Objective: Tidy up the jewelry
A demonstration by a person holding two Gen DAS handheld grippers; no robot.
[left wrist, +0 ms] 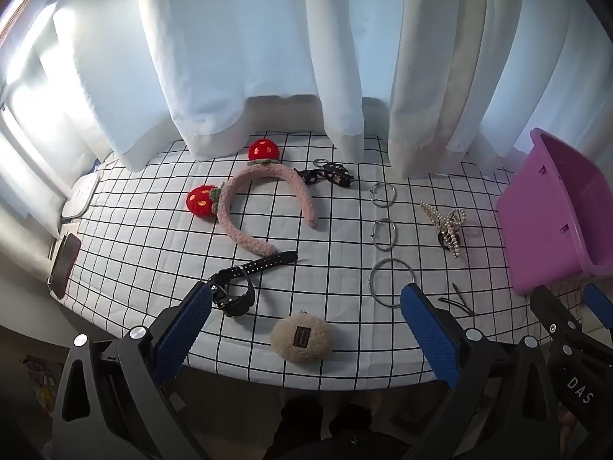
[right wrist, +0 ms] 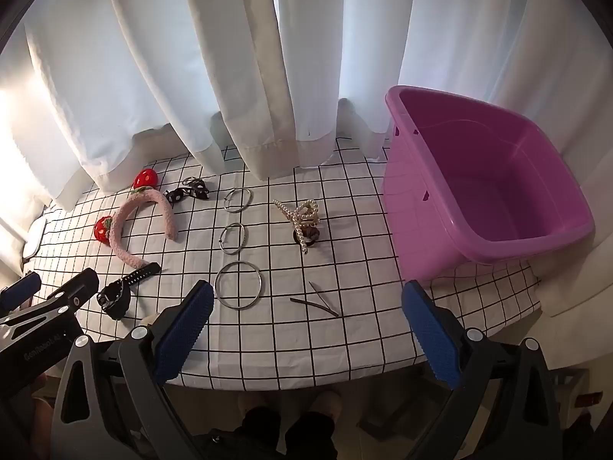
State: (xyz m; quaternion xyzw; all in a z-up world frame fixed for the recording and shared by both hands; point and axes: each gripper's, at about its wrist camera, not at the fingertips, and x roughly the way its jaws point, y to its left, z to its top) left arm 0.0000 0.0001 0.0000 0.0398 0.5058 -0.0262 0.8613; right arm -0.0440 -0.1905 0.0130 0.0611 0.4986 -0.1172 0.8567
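Jewelry lies spread on a grid-pattern tablecloth (left wrist: 153, 237). A pink headband with red strawberries (left wrist: 264, 207) (right wrist: 141, 226) is at the left. A black watch (left wrist: 245, 283) (right wrist: 122, 287), a fluffy beige pouch (left wrist: 302, 339), three metal bangles (left wrist: 390, 281) (right wrist: 239, 285), a pearl hair claw (left wrist: 448, 226) (right wrist: 304, 222), a black polka-dot bow (left wrist: 329, 174) (right wrist: 187, 193) and a dark hairpin (left wrist: 458, 301) (right wrist: 318, 303) lie around. My left gripper (left wrist: 306, 326) is open over the pouch. My right gripper (right wrist: 306, 326) is open near the hairpin.
An empty purple plastic tub (right wrist: 482, 191) (left wrist: 555, 211) stands at the right of the table. White curtains (right wrist: 268, 57) hang behind the table. A phone (left wrist: 65, 260) and a white device (left wrist: 80, 195) lie at the left edge.
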